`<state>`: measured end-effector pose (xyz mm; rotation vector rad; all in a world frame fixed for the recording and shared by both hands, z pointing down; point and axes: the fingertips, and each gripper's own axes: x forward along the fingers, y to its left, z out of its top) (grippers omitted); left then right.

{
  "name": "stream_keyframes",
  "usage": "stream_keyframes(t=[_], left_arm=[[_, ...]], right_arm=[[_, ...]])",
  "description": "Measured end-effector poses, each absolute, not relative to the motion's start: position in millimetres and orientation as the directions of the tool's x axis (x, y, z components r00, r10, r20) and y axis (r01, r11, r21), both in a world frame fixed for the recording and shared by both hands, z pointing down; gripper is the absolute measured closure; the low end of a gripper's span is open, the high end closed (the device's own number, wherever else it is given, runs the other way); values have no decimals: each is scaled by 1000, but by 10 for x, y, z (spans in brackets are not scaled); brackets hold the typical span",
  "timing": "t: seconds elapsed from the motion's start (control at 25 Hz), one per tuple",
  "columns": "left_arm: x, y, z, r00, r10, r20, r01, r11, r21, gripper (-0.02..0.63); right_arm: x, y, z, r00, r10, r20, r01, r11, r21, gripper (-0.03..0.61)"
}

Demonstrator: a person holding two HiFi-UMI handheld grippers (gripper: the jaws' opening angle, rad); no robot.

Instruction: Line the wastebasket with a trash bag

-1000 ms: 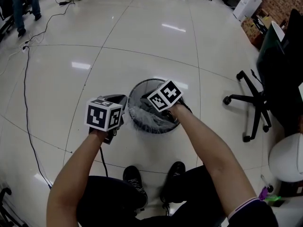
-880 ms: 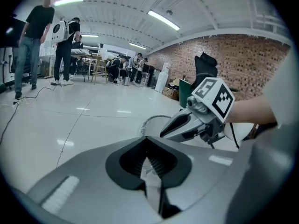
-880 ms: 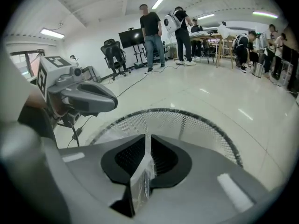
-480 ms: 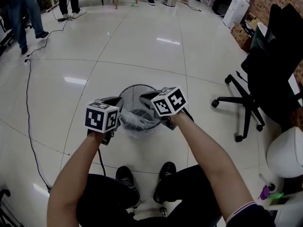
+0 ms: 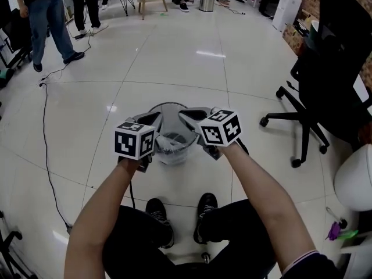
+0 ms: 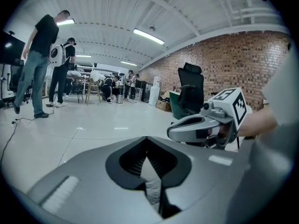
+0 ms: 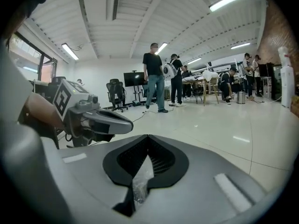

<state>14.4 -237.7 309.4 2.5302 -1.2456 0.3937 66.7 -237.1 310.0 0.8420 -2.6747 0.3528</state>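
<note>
The left gripper (image 5: 156,116) and right gripper (image 5: 185,114) are each pinching the bag (image 5: 168,143) over the wastebasket (image 5: 168,105) on the floor (image 5: 174,57) — left jaws clamping film, right jaws just closing onto a crumpled fold.

A glossy pale tiled floor (image 5: 192,68) mirrors the ceiling strip lights (image 6: 148,36). A brick wall (image 6: 233,64) runs along the right, with a black office chair (image 5: 325,63) near it. At the far left people (image 5: 49,16) stand, and a black cable (image 5: 44,121) trails across the tiles.
</note>
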Motion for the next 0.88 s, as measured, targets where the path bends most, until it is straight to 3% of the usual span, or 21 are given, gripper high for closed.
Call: stream_keyframes(t=[0.44,0.88], left_arm=[[283,-2078,2823,611,-742,277,-786,-609,103,603],[317,-1879,2710,650,-728,217,-757,-644,108,603]], right_arm=[[817,-2000,2749,-773,-594,226,-627,768,-126,577],[699,-1844,2664,-745,-634,206,-657,751,-66,578]])
